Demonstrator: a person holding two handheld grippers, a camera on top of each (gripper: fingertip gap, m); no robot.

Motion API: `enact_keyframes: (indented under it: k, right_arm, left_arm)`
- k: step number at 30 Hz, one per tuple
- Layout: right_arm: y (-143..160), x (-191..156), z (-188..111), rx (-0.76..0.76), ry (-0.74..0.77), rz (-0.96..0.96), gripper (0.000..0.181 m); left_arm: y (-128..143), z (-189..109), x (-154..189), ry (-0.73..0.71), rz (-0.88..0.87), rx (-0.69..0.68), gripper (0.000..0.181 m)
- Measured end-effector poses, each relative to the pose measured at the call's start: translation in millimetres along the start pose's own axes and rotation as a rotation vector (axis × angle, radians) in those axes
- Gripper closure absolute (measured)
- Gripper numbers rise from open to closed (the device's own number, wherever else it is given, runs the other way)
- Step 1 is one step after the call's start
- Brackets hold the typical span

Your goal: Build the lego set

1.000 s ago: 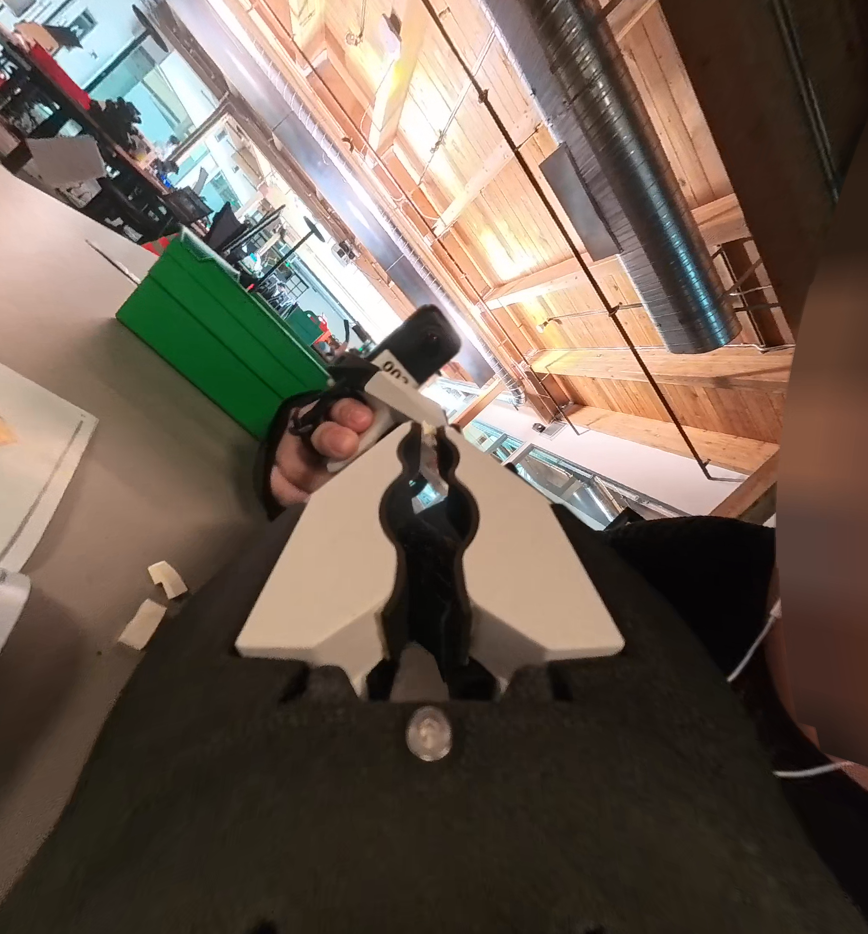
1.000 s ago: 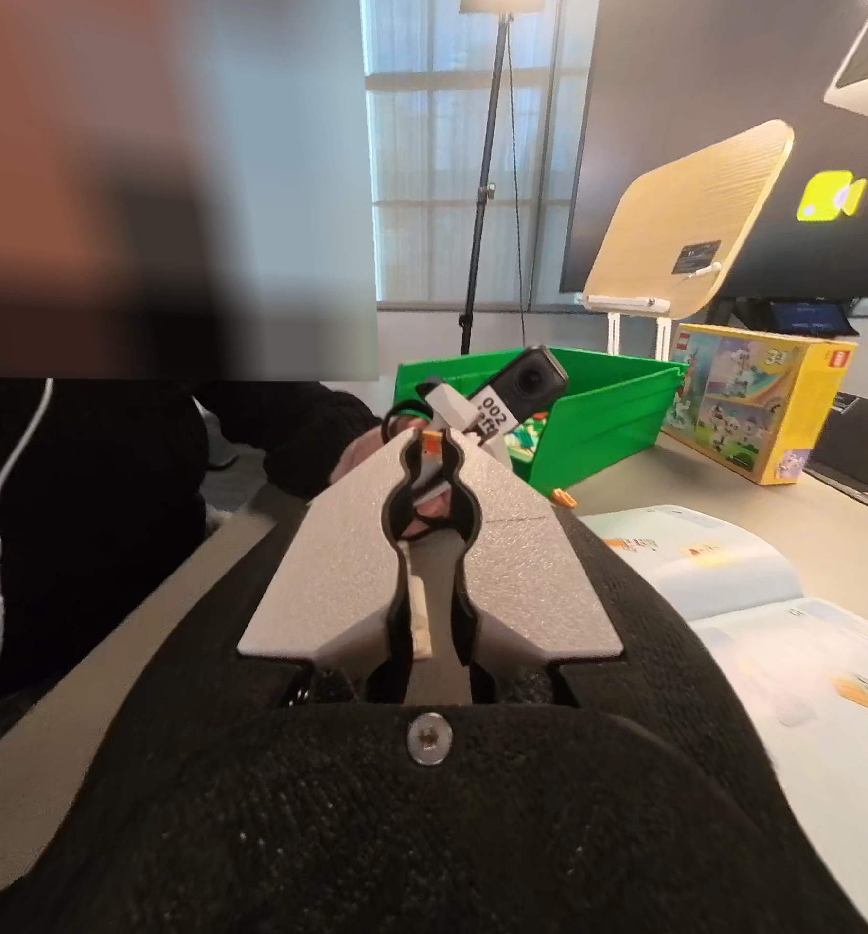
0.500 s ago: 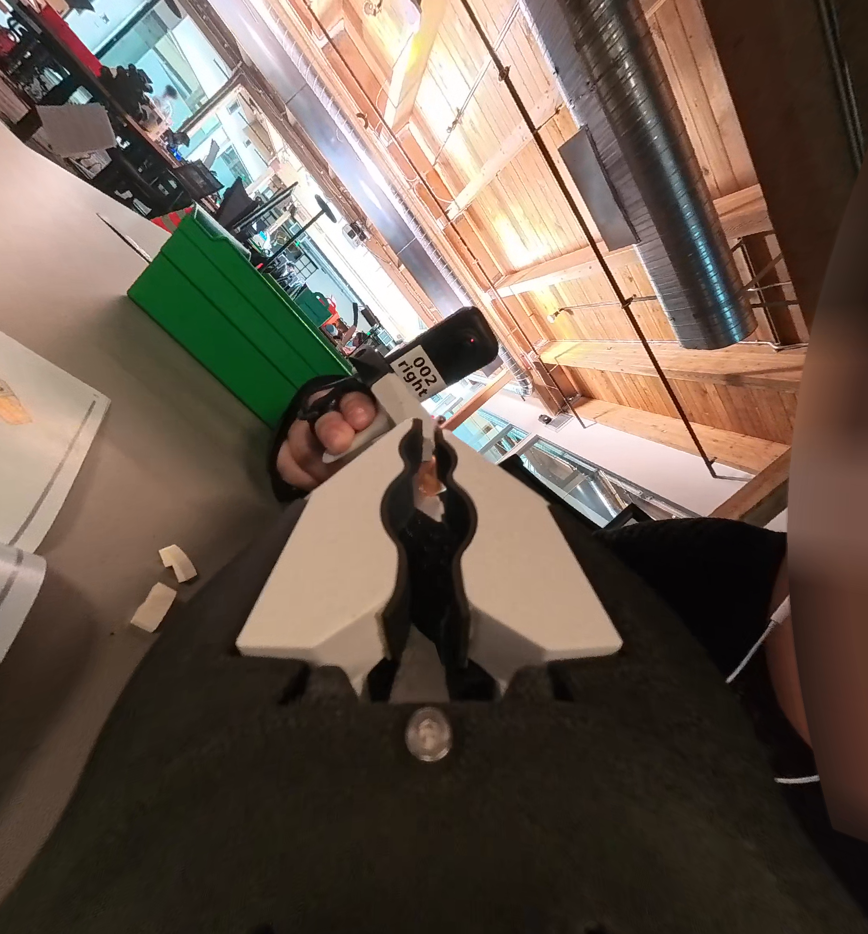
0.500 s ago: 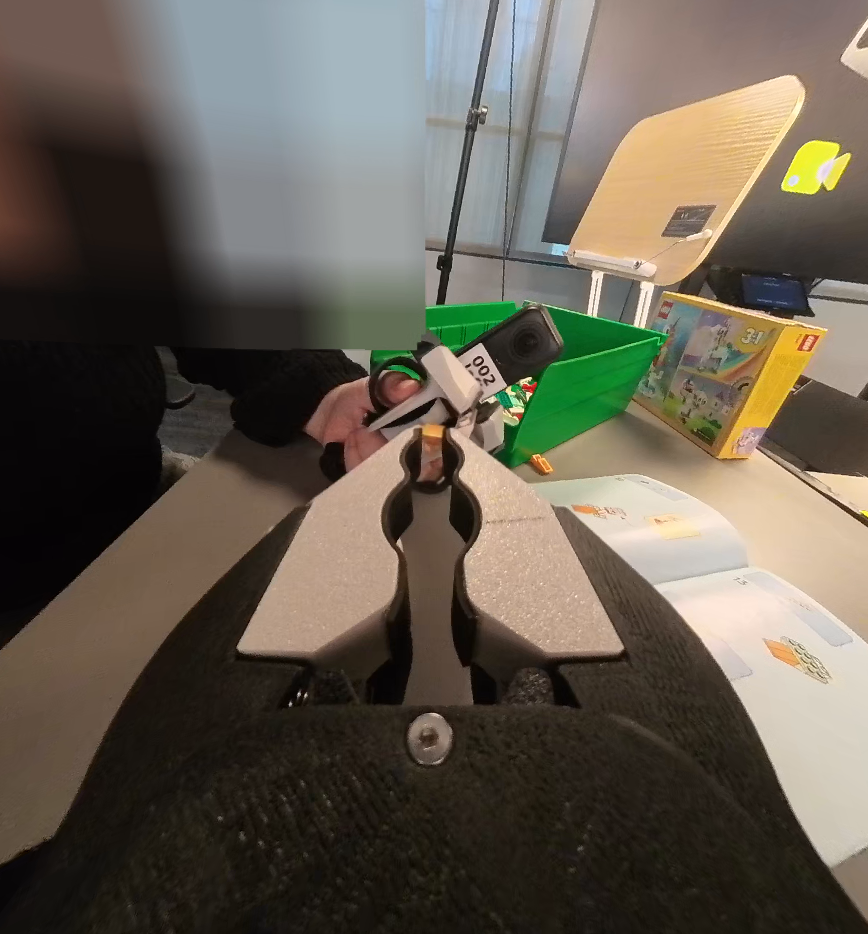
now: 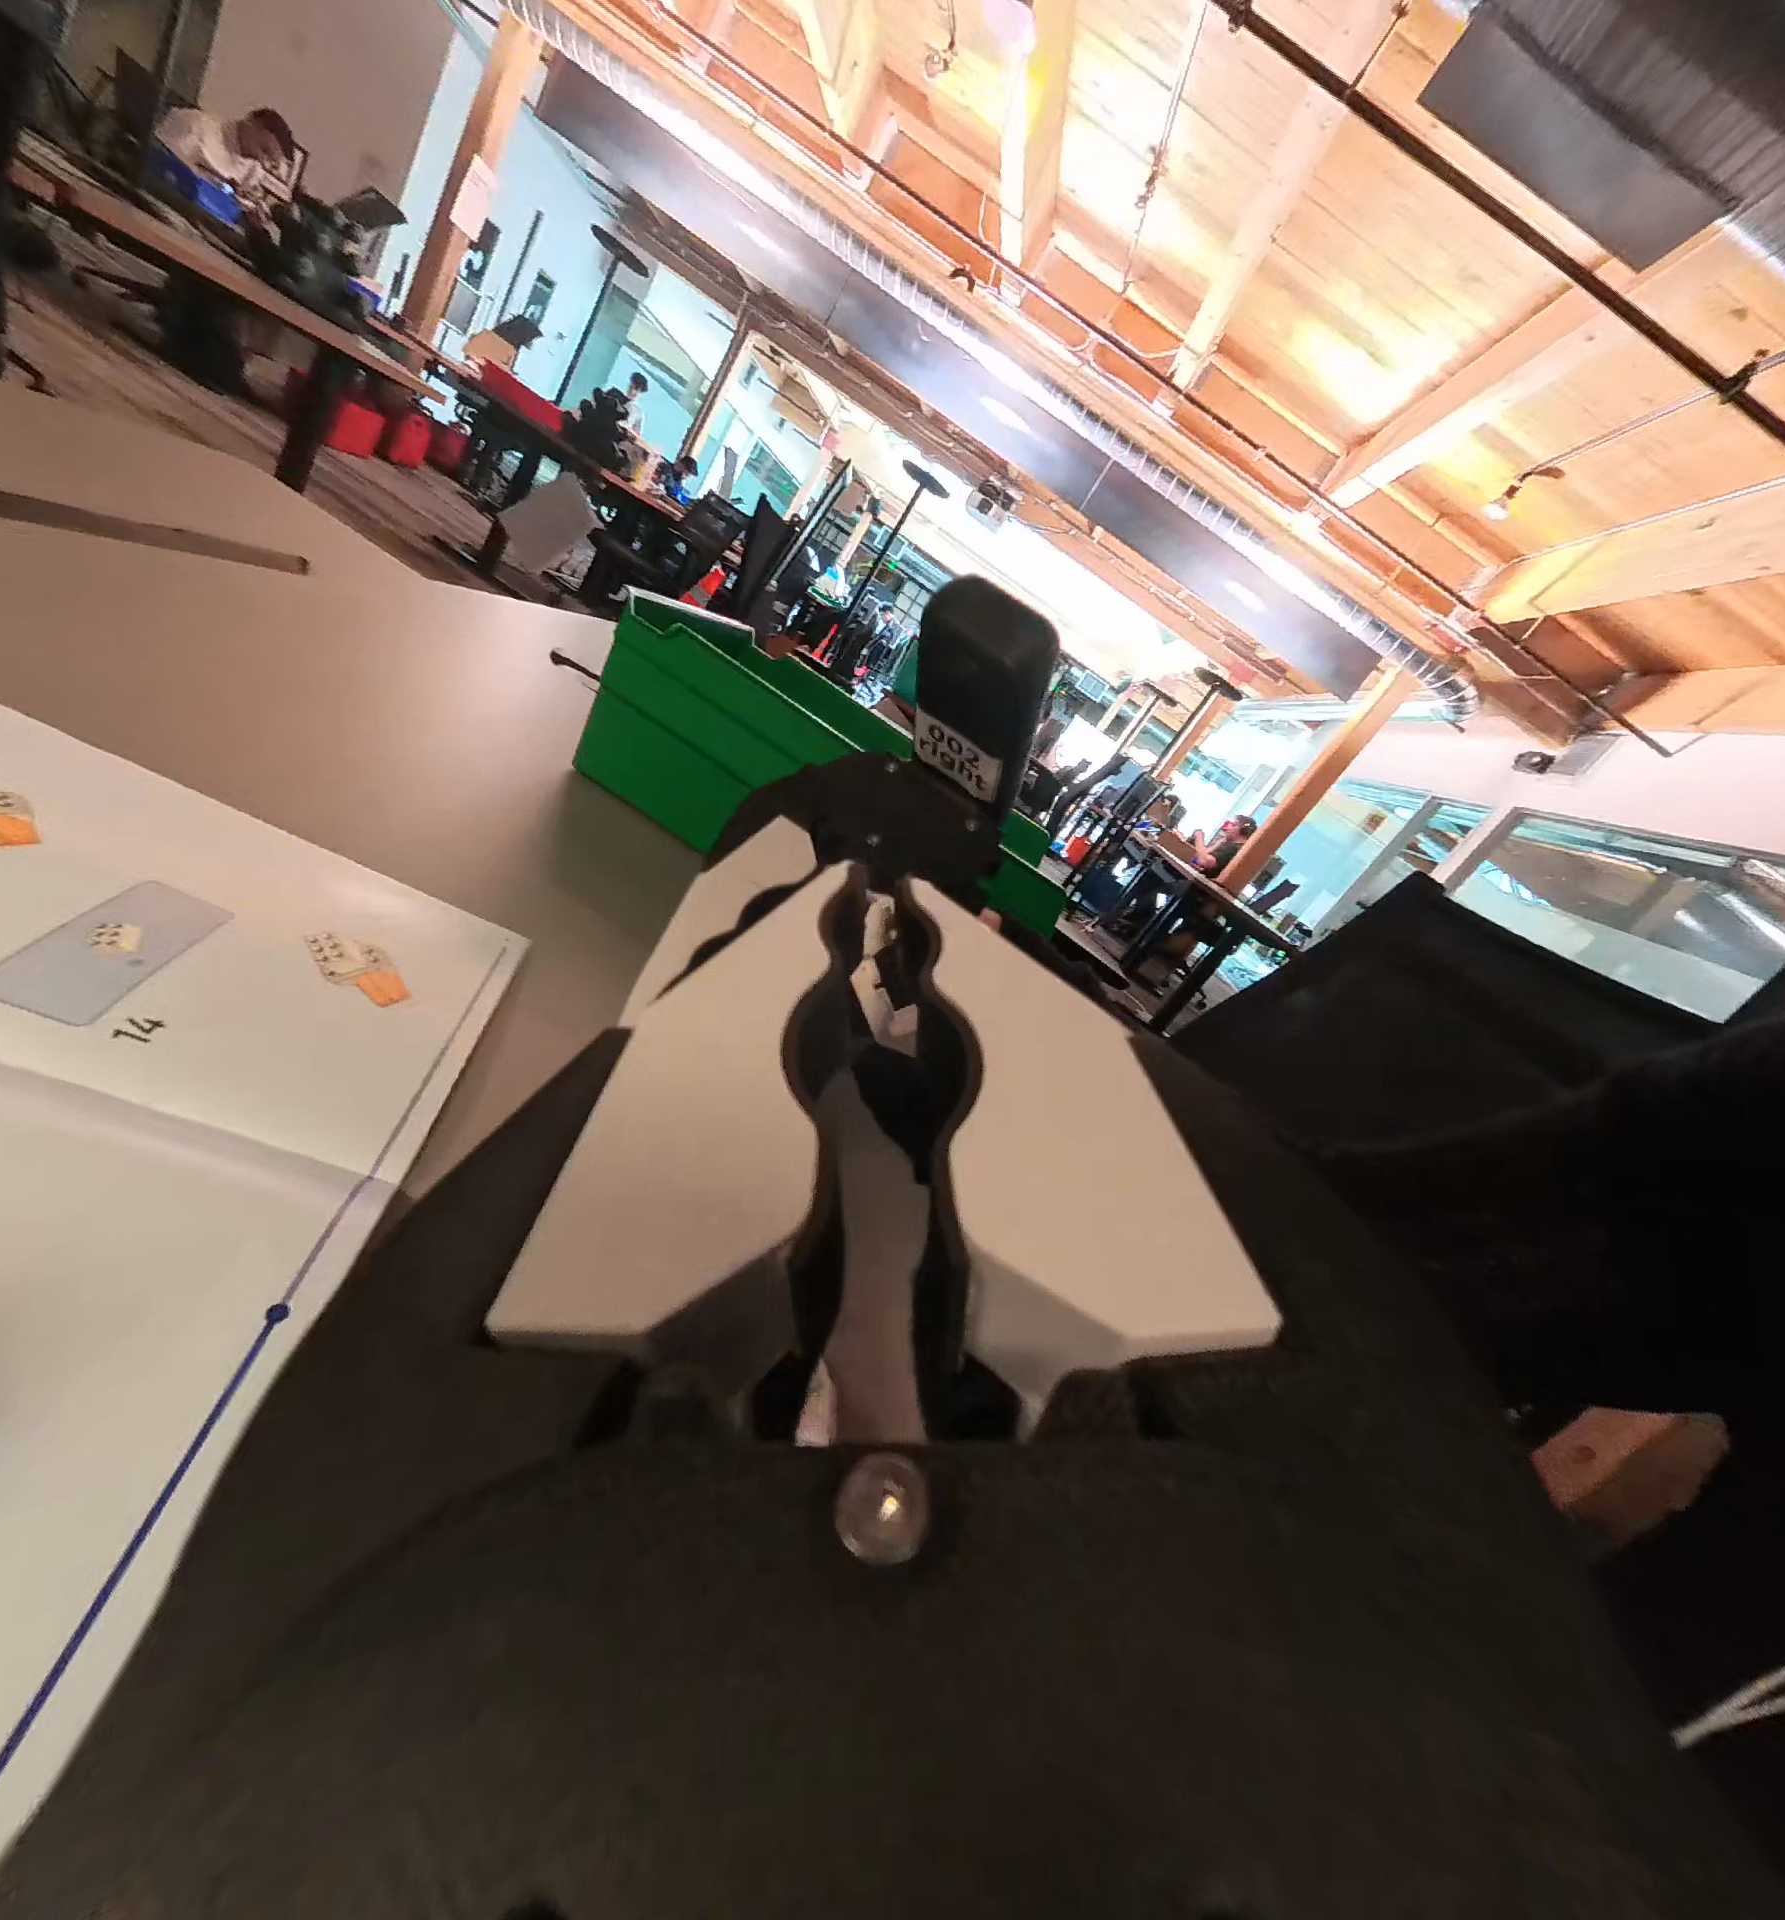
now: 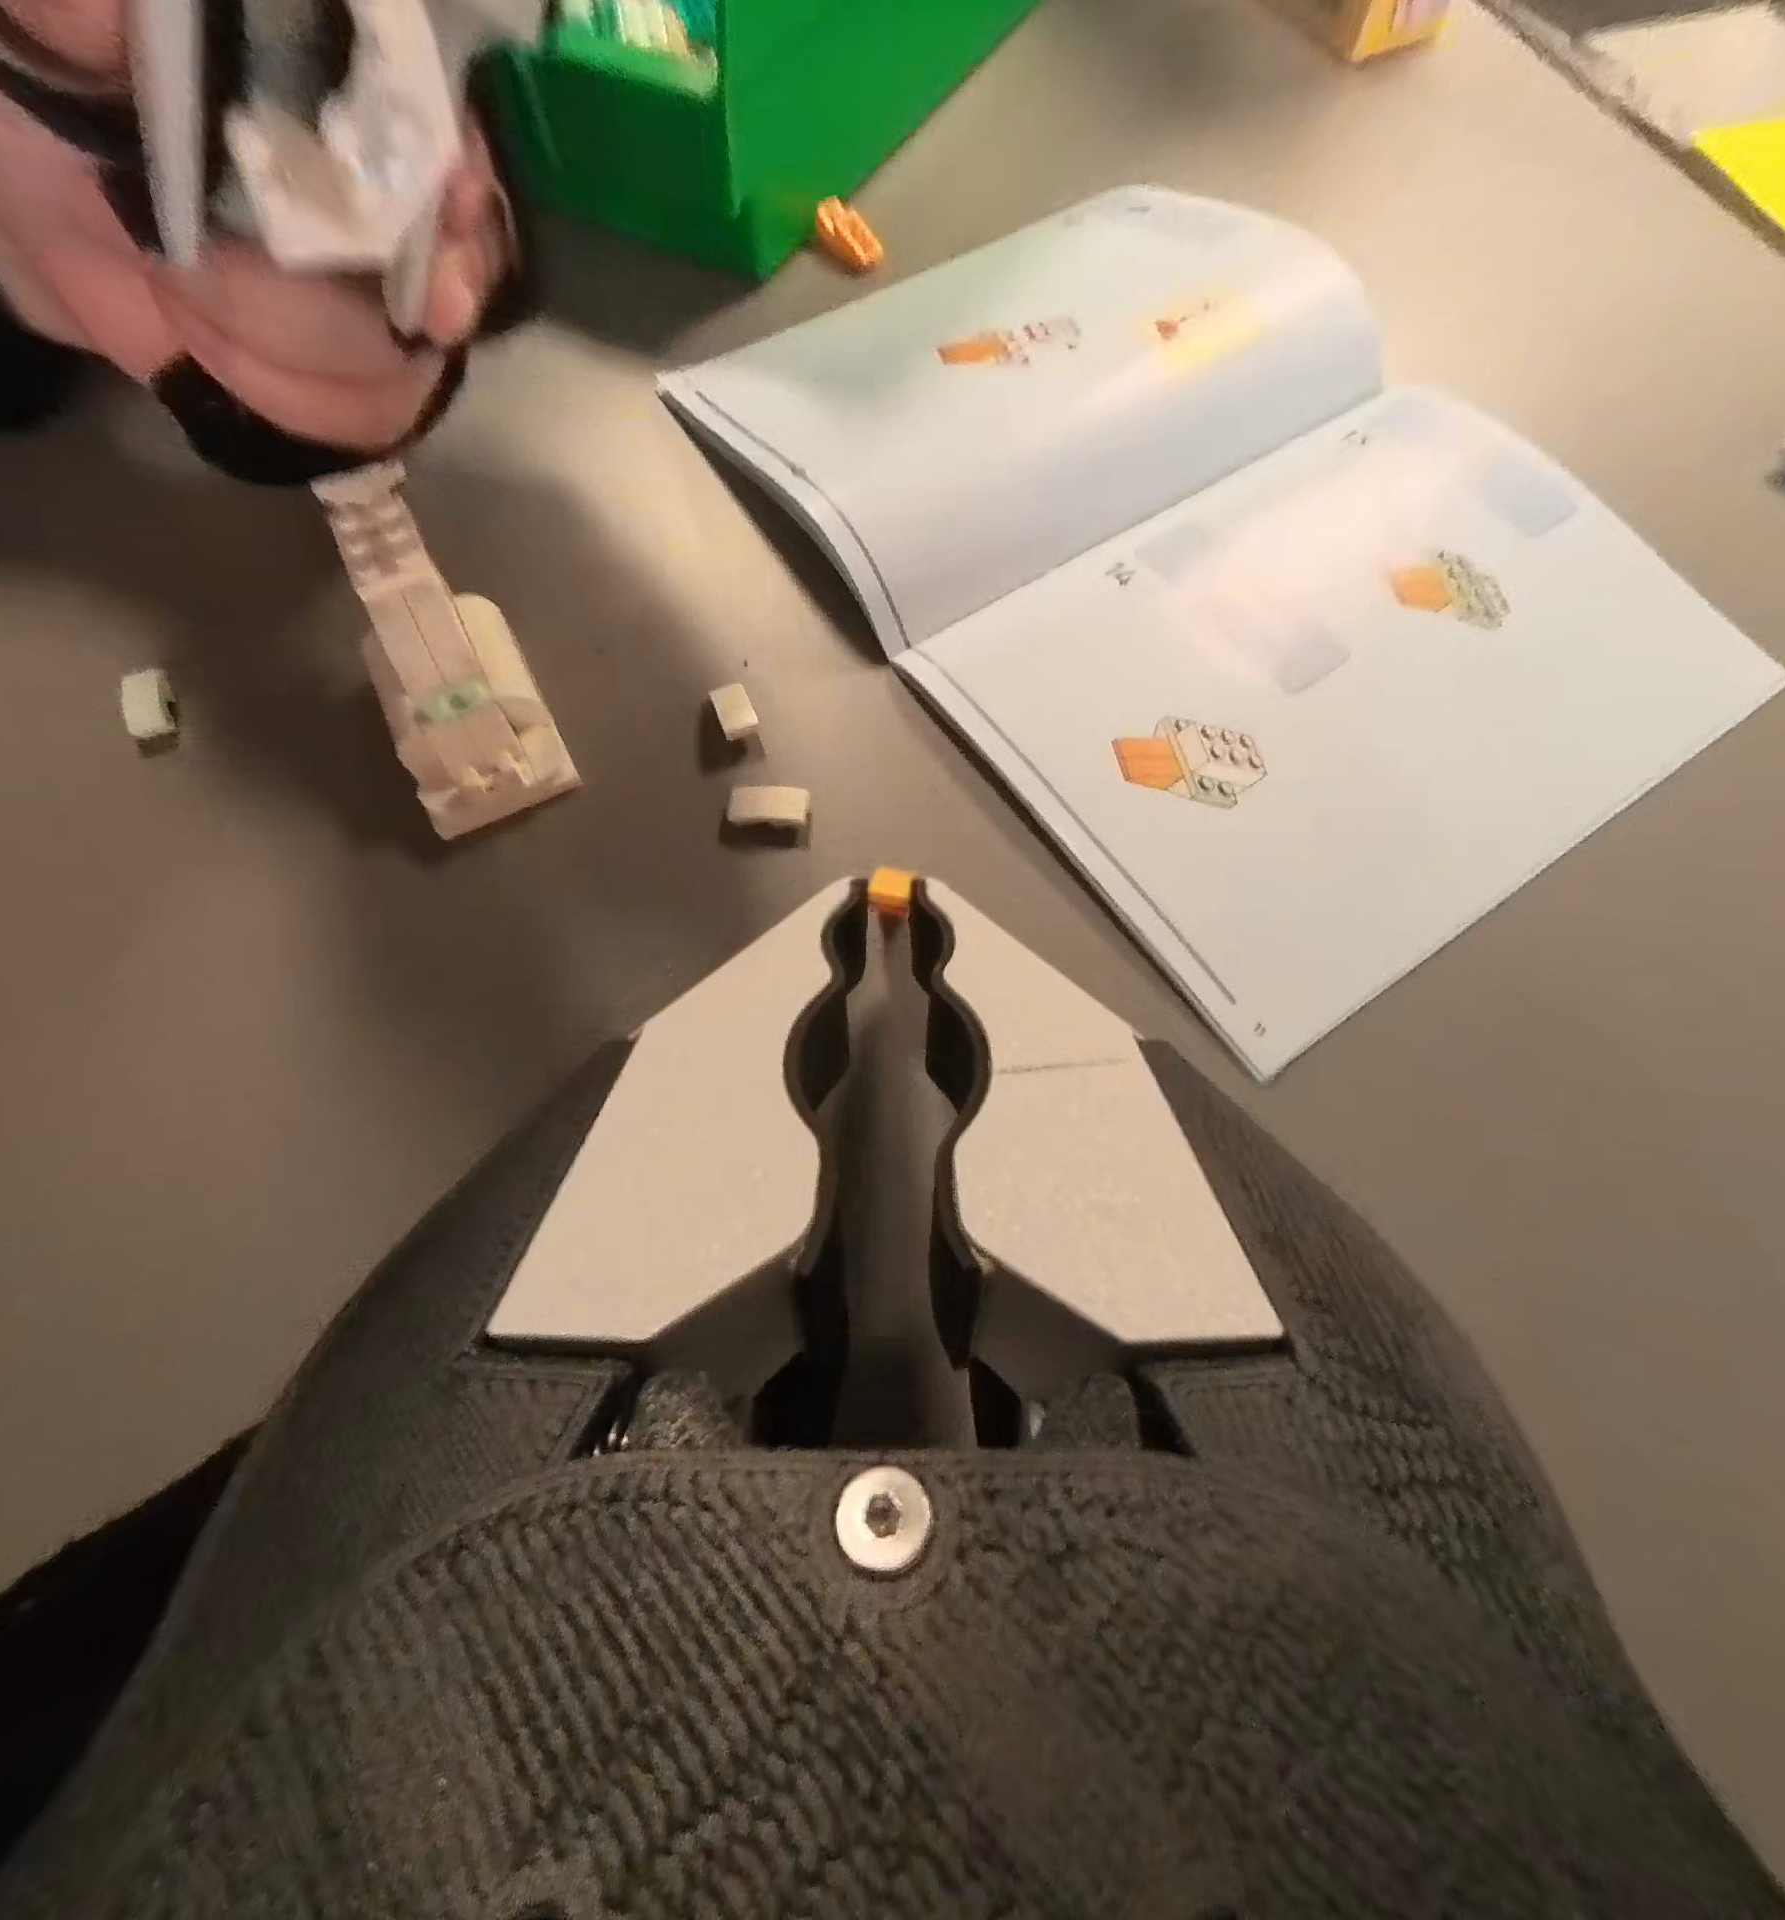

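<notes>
the right gripper (image 6: 889,885) is pinching a small orange lego piece (image 6: 889,891) at the very tips of its two fingers, which are closed down on it with only the piece's width between them. the piece is sitting right at the front edge of the tips, its top face showing just past them; it is too small to tell which way its long axis is running.

ahead of those fingers and to their left, a white lego build (image 6: 446,665) is standing on the grey table (image 6: 192,1018), well apart from the orange piece. the build is long and narrow, its wide base pointing toward the right gripper and its slim end running away toward the left gripper (image 6: 348,197), which is blurred, so whether it is touching the build cannot be told. three small white loose pieces are lying near the build: one (image 6: 148,704) to its left, and two (image 6: 732,711) (image 6: 768,802) between the build and the right fingertips.

to the right of the fingertips an open instruction booklet (image 6: 1231,582) is lying flat. beyond it a green bin (image 6: 763,135) is standing, with an orange brick (image 6: 846,231) just beside its corner.

in the left wrist view the left gripper (image 5: 883,914) has its fingers nearly together on something small and pale; what it is cannot be told. the right gripper (image 5: 909,821) is showing just beyond those tips.
</notes>
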State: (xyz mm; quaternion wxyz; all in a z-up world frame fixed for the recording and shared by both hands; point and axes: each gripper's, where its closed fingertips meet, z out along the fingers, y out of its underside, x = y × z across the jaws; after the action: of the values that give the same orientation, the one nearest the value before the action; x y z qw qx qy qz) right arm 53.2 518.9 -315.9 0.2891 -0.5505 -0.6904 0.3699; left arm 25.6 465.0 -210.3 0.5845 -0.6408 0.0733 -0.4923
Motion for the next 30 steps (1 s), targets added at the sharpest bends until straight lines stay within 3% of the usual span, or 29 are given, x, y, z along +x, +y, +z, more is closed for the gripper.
enact_keyframes:
  k: [5,8,10,13,16,22,26,30]
  right_arm:
    - [22,6,-5,-0.111,0.037,-0.003,0.174]
    - [19,14,-9,-0.111,0.107,-0.013,0.139]
    - [-5,8,-12,-0.004,0.109,-0.06,0.125]
    - [-62,-30,-18,0.298,-0.061,-0.071,0.137]
    - [-93,-48,-21,0.468,-0.275,0.166,0.148]
    - [-94,-69,-9,0.458,-0.555,0.423,0.156]
    - [-105,-75,-15,0.539,-0.748,0.578,0.166]
    - [-104,-76,-13,0.532,-0.778,0.622,0.178]
  left_arm:
    - [-3,-2,-3,-0.015,0.002,0.014,0.177]
    - [-3,-1,-3,-0.015,0.011,0.01,0.177]
    - [-3,-1,-3,-0.008,0.002,0.014,0.177]
    - [-3,-1,-2,0.01,-0.033,0.022,0.177]
    - [-2,1,-1,0.019,-0.033,0.014,0.177]
    - [-2,2,8,0.076,-0.025,0.022,0.177]
    - [3,4,13,0.089,0.022,-0.008,0.177]
    - [3,4,17,0.102,0.052,-0.014,0.177]
